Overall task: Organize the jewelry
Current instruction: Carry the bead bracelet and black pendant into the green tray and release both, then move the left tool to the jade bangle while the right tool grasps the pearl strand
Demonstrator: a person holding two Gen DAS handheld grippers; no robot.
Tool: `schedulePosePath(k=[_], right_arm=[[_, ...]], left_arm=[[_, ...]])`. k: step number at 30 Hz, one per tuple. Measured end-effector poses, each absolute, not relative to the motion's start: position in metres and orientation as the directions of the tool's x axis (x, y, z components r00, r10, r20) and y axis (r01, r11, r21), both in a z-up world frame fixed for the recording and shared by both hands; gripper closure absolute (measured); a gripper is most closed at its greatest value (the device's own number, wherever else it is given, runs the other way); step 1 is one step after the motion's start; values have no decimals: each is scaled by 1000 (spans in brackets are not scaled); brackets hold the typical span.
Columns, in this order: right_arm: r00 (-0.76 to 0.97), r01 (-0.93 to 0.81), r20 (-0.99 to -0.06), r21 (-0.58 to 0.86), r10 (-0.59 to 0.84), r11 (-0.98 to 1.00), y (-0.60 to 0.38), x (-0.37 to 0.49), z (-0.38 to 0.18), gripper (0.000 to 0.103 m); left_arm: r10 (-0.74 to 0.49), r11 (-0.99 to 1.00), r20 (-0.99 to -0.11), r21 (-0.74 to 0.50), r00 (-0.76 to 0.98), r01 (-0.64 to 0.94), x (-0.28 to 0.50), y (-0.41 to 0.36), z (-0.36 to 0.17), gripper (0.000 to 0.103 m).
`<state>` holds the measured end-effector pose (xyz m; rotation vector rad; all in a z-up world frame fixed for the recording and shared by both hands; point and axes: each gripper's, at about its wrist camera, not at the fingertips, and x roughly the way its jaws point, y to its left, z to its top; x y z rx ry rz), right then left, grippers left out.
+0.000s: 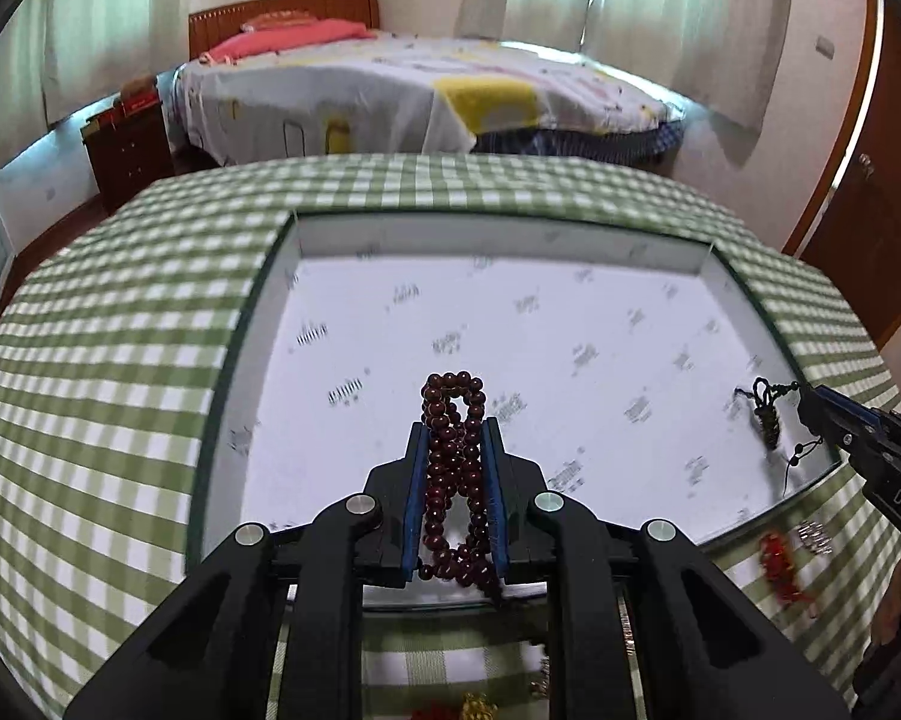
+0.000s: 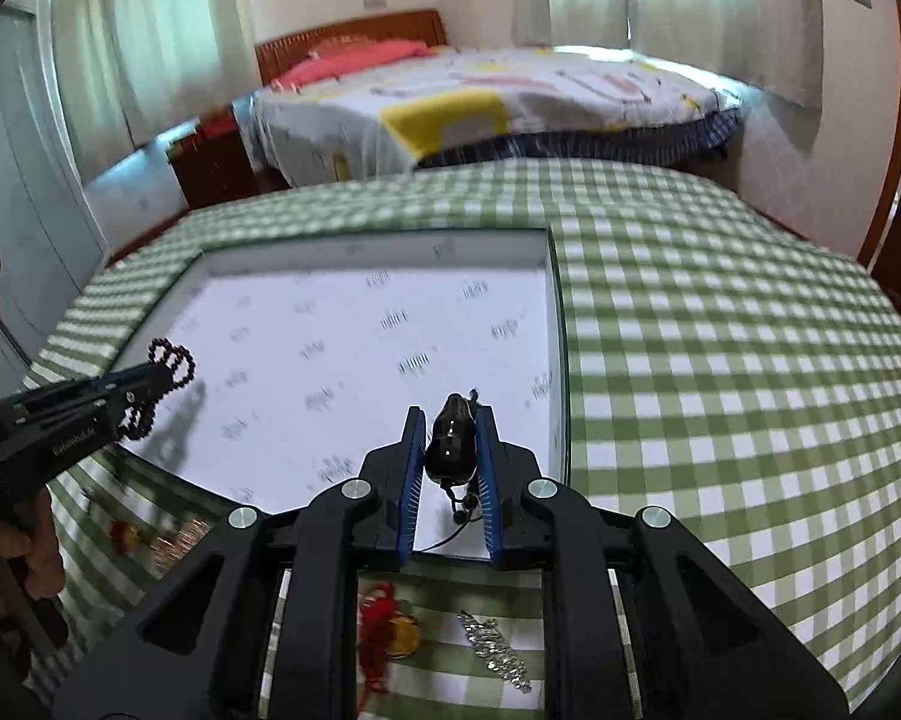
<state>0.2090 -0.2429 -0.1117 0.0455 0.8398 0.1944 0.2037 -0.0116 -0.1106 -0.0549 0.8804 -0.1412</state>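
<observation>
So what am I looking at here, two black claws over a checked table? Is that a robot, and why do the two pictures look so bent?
No robot: a person holds a two-finger claw in each hand, each carrying a wide-angle camera that bends the view. One picture looks along the left gripper, the other along the right gripper. The left is shut on a string of dark red beads; the right is shut on a glossy black pendant with a cord. Both hang over a shallow white tray on the green checked tablecloth. Near the person, more jewelry lies on the cloth: a red tasselled piece and a sparkly silver piece.
</observation>
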Motion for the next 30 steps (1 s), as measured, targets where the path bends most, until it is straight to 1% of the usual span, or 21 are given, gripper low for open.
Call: schedulePosePath(k=[4,6,9,11,14,15,17,19,27,30], right_arm=[[621,-142,-761,124,186,982,-245,212,-126,86],[623,-142,-760,121,184,982,-244,210,-128,86],[619,-143,-763,125,187,982,-244,210,-129,86],[623,-141,-758,131,191,981,-245,209,-129,85],[623,-145,-756,142,202,979,-246,211,-128,83],[622,-148,-754,153,212,977,-246,210,-127,82],[626,-151,-745,171,228,974,-246,210,-125,69],[631,-146,-743,166,221,975,-246,209,-122,64],[643,-162,-729,173,237,972,-242,183,-108,63],[651,-175,-720,166,241,970,-238,163,-102,63]], left_arm=[[-140,990,-776,-98,615,101,203,-12,-118,85],[-138,990,-778,-94,612,103,204,-14,-120,84],[-142,990,-784,-97,604,107,206,-15,-122,81],[-137,990,-790,-95,598,102,208,-16,-123,67],[-139,990,-787,-92,601,108,208,-16,-124,55],[-140,990,-787,-91,601,111,209,-16,-124,53],[-138,990,-789,-88,599,112,210,-18,-124,45],[-137,990,-788,-89,600,110,210,-17,-123,42],[-153,988,-758,-108,634,109,190,-13,-104,38],[-143,990,-742,-100,655,104,173,-13,-96,34]])
